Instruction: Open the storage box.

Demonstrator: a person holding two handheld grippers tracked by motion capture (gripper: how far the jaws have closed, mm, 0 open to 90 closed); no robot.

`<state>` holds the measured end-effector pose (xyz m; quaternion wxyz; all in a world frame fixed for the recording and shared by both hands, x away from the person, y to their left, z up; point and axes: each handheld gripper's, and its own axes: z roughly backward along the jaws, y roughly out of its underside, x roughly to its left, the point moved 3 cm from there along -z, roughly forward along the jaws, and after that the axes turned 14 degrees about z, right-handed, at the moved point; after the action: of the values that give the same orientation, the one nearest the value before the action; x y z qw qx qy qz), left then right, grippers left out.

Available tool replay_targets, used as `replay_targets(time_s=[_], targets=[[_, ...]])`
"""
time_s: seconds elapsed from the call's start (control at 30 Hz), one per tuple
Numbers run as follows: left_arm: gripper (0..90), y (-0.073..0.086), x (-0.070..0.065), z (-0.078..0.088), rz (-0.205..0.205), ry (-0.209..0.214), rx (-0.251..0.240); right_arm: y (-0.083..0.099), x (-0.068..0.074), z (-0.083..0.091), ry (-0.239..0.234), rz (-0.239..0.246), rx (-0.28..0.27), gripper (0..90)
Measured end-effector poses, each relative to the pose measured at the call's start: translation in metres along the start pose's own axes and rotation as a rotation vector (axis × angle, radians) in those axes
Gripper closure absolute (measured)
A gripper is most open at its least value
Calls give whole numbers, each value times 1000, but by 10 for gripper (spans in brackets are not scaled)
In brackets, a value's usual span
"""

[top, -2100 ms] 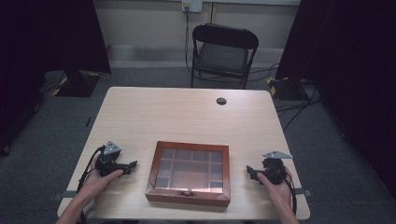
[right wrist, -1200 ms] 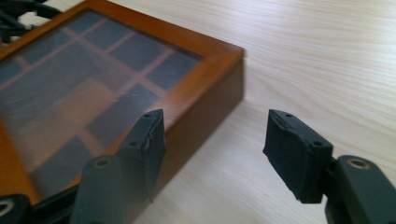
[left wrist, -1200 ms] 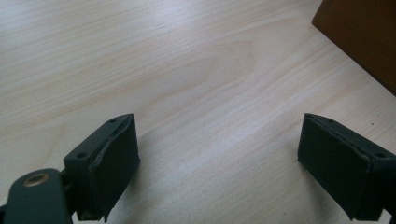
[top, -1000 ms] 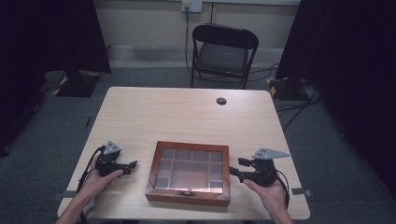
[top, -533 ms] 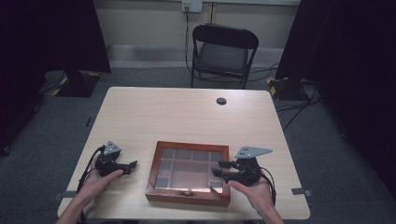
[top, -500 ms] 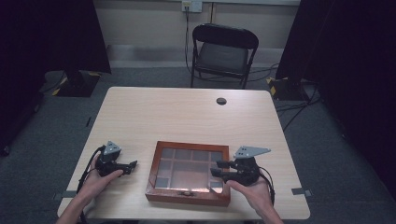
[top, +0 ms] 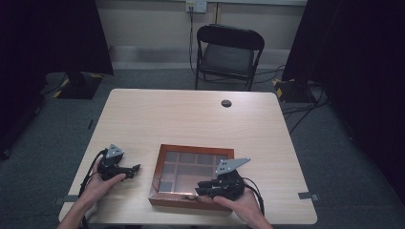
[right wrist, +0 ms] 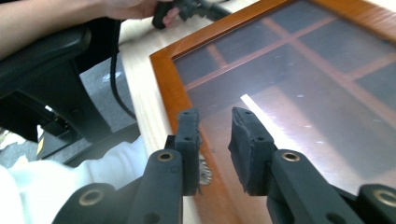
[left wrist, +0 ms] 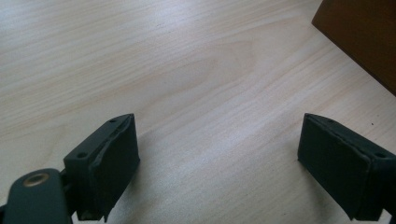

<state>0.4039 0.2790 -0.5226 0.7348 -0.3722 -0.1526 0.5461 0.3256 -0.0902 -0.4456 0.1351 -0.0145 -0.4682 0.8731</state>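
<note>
A shallow wooden box with a glass lid over several compartments lies near the table's front edge. My right gripper hovers over its front rim, pointing left. In the right gripper view its jaws have just been closing and stand a narrow gap apart above the box frame, with nothing between the pads. A small metal clasp sits just beside the left jaw. My left gripper rests on the table left of the box, wide open over bare wood, the box corner at upper right.
The light wooden table carries a small dark round disc near its far edge. A black folding chair stands behind the table. Cables trail on the grey floor at the right.
My right gripper has travelled left from beside the box to over its front rim, and its jaws have narrowed. The left gripper and the box have stayed put.
</note>
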Motion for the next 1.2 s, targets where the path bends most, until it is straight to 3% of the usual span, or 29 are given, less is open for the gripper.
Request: replay_targets(time_s=[0.3, 0.7, 1.2], targets=[[118, 0, 0, 0, 0, 0, 0, 0, 10, -18, -73, 36, 22, 757], [118, 0, 0, 0, 2, 0, 0, 5, 9, -24, -68, 58, 52, 809], [118, 0, 0, 0, 0, 2, 1, 6, 8, -17, -59, 86, 73, 818]])
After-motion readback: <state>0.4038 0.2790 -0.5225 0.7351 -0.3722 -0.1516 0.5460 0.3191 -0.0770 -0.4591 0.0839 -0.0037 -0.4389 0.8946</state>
